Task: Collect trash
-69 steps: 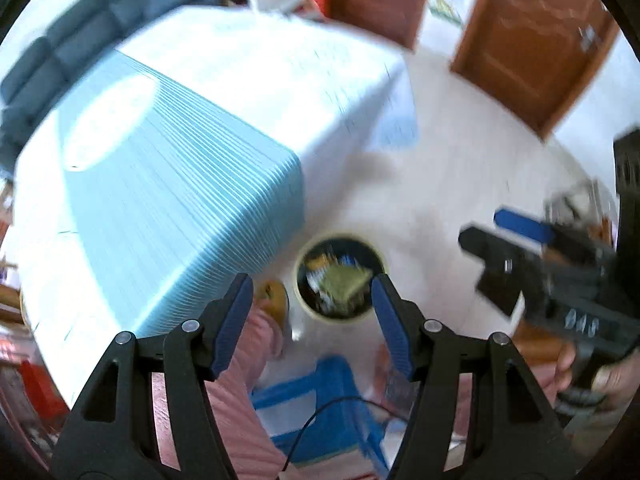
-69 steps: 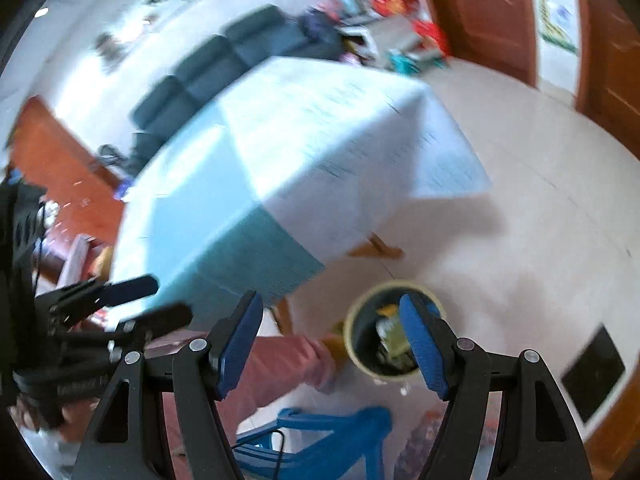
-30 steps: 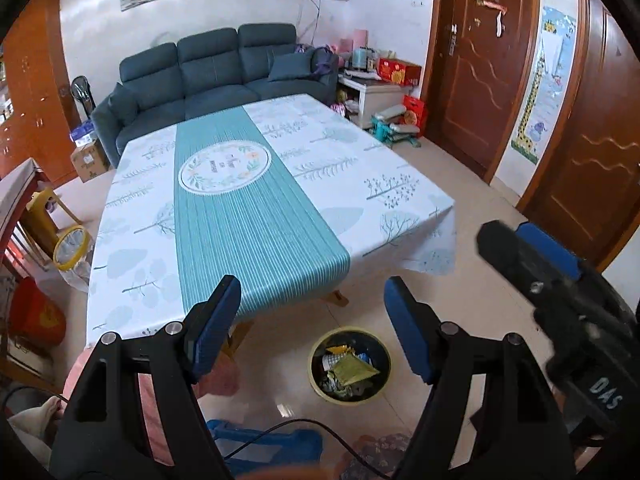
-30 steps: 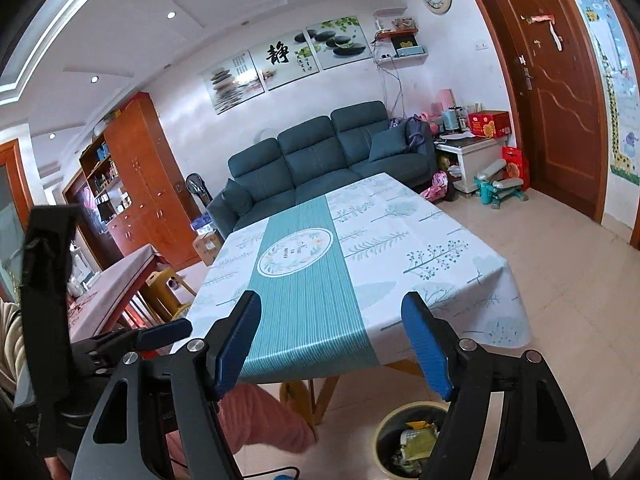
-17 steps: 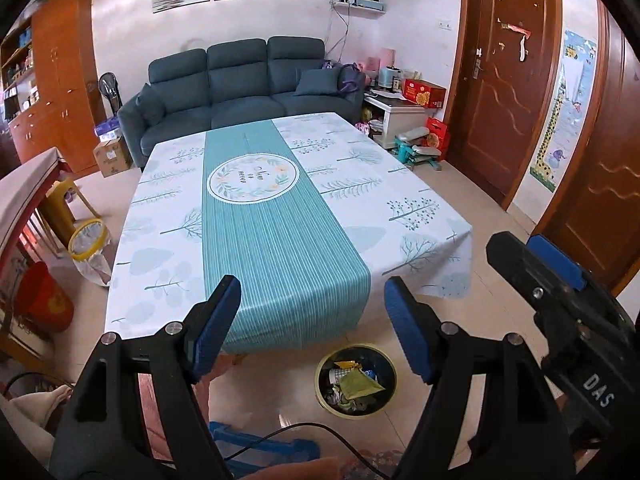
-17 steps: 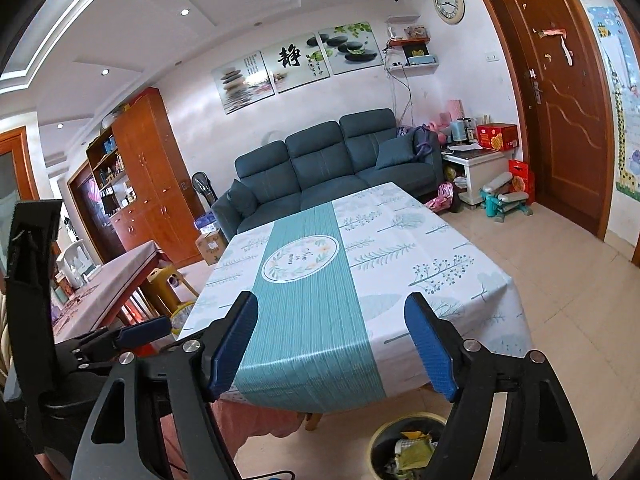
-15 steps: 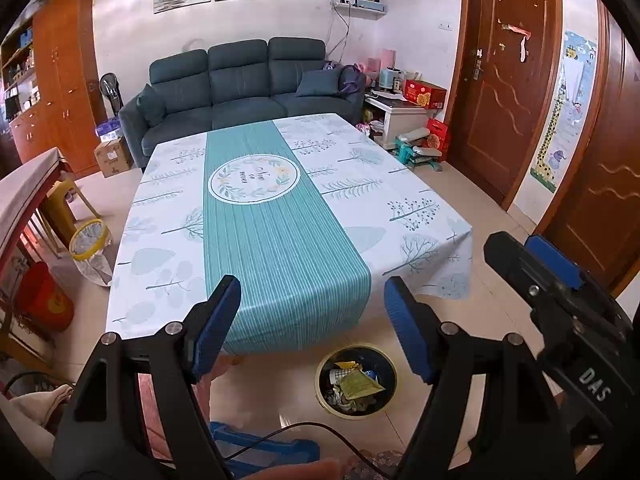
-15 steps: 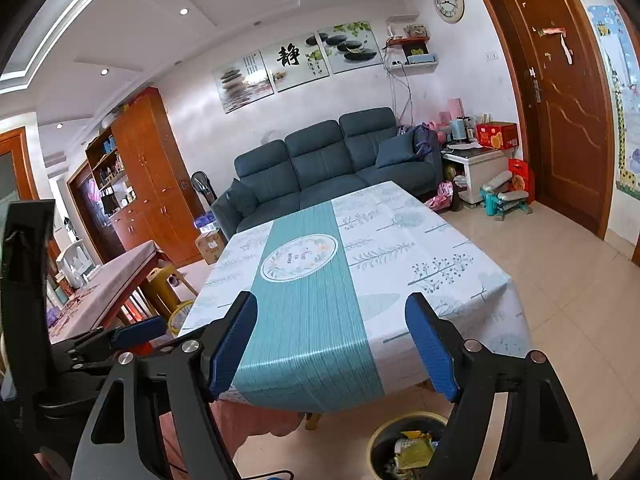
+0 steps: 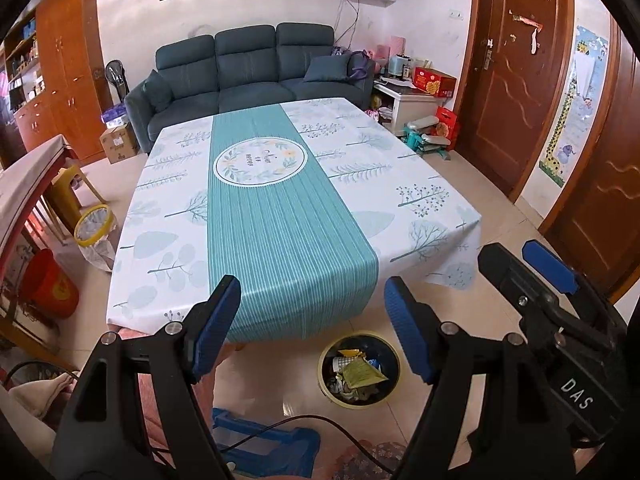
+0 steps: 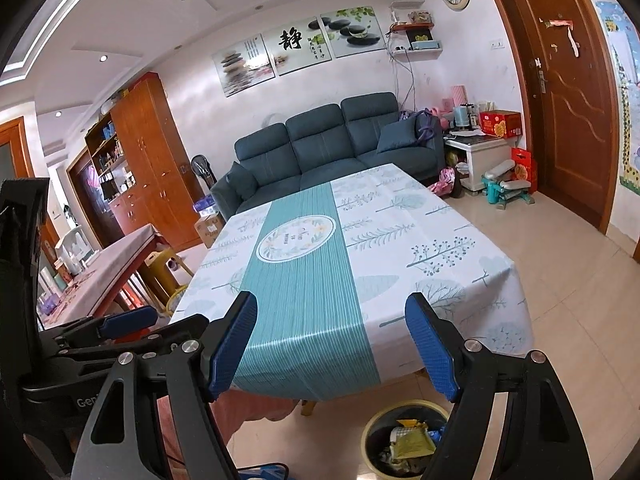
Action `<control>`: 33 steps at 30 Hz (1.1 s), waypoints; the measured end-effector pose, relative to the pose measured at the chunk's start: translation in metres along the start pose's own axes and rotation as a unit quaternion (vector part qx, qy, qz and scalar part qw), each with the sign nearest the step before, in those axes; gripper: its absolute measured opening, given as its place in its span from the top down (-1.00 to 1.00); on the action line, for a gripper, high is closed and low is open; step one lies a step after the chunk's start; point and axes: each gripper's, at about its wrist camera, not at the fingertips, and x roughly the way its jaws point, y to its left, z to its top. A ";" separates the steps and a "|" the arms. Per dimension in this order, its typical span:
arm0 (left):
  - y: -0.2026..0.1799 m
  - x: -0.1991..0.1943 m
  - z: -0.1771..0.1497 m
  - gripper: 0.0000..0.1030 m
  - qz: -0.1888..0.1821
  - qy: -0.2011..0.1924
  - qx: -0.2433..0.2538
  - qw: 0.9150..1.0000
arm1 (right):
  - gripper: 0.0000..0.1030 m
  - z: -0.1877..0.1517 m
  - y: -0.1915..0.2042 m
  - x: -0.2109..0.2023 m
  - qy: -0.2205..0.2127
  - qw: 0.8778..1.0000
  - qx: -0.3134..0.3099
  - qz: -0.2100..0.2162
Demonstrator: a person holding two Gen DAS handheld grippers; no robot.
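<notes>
The table [image 9: 280, 208] stands in front of me, with the sofa [image 9: 248, 72] behind its far end. The bin [image 9: 359, 369] sits on the floor just before the table's near edge, trash [image 9: 362, 372] in it. Left of the table stand a stool [image 9: 66, 192] and a basket [image 9: 94, 232]; right of it, a door [image 9: 508, 80]. A cabinet [image 9: 408, 106] stands beside the sofa, right of the table's far end.

A: Left wrist view looks steeply down over the bench [image 9: 280, 208] to the trash bin [image 9: 360, 368] on the floor.

B: Right wrist view sits flatter, taking in the ceiling. Both face the sofa [image 10: 328, 140] and share bench, bin and door.
</notes>
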 end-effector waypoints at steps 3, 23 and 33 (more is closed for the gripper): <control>0.001 0.003 -0.001 -0.39 0.004 0.007 -0.001 1.000 | -0.51 -0.001 -0.002 0.003 0.005 1.000 -0.002 -0.004; -0.005 0.020 -0.001 -0.39 0.012 0.035 0.002 0.999 | -0.51 -0.004 -0.009 0.013 0.013 0.999 -0.022 -0.026; -0.005 0.023 -0.002 -0.39 0.012 0.039 0.000 0.999 | -0.51 -0.004 -0.010 0.013 0.013 0.999 -0.021 -0.026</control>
